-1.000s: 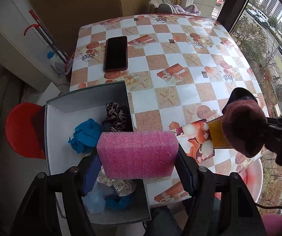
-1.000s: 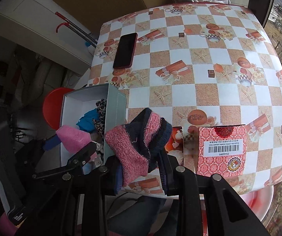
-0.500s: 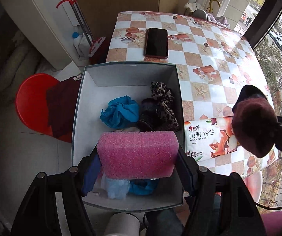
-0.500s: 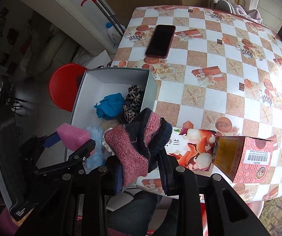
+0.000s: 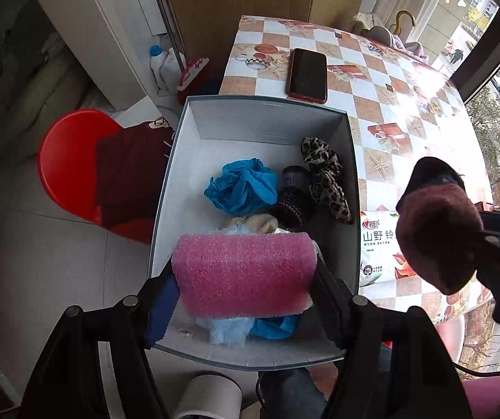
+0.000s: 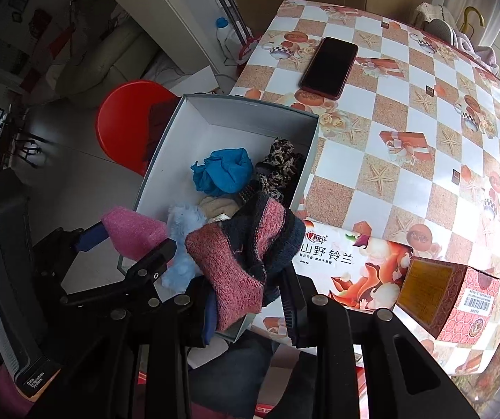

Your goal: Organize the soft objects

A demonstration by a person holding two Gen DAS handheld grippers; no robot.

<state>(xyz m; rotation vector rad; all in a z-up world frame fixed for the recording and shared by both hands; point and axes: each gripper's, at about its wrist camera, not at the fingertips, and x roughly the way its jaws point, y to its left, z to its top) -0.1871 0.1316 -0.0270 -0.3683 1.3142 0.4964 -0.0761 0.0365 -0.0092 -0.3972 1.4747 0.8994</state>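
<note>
My left gripper is shut on a pink foam sponge, held above the near end of an open grey box. Inside the box lie a blue cloth, a leopard-print scrunchie, a dark knitted piece and pale blue fluff. My right gripper is shut on a pink and navy knitted sock, over the box's near right corner. In the left wrist view that sock hangs at the right, beside the box. The right wrist view shows the pink sponge at the left.
A checkered table carries a black phone, a printed tissue pack and a red carton. A red stool with a maroon cloth stands left of the box. A mop and a bottle lean by the white cabinet.
Both grippers have swung left from over the table to over the box, rolling as they went. Each keeps its hold: the sponge in the left, the sock in the right.
</note>
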